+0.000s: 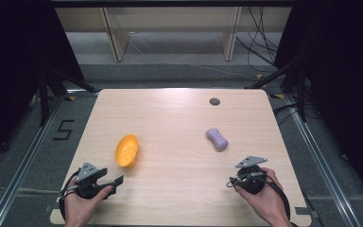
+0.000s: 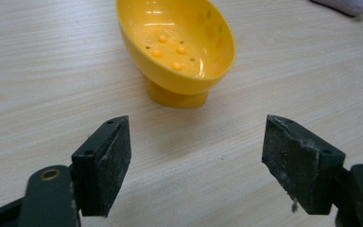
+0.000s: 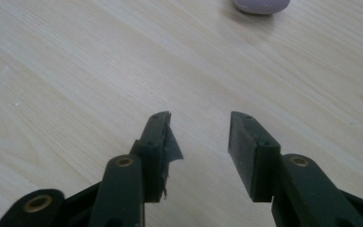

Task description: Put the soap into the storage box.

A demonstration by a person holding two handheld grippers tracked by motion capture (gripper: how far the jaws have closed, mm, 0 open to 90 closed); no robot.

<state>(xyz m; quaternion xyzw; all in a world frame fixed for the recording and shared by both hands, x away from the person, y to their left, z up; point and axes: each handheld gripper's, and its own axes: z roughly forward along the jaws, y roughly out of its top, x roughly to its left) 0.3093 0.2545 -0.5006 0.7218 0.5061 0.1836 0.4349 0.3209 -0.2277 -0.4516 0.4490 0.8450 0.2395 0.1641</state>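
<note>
Yellow bowl [image 1: 126, 150] on the light wood bench [image 1: 179, 118], left of centre, tipped on its side with the opening toward the right; small foot under it. In the left gripper view, yellow bowl [image 2: 177, 47] straight ahead of the jaws, near but apart from them, glossy inside with small raised dots and holes.

Left gripper [image 1: 115, 181] at the bench's near left edge, just below the bowl, held in a hand [image 1: 82, 203] coming in from the bottom. Jaws spread wide, nothing between them, bare wood in the gap; left gripper [image 2: 196, 142] pads worn and scuffed.

Purple peanut-shaped piece [image 1: 217, 139] right of centre, lying flat, well apart from the bowl. Seen at the top edge of the right gripper view [image 3: 261, 5].

Right gripper [image 1: 231, 181] at the near right, below the purple piece and well short of it, in the other hand [image 1: 264, 198]. Jaws of the right gripper [image 3: 201, 139] parted with a clear gap, holding nothing; torn pad lining on one jaw.

Small dark round insert [image 1: 214, 101] in the bench near the far edge.
</note>
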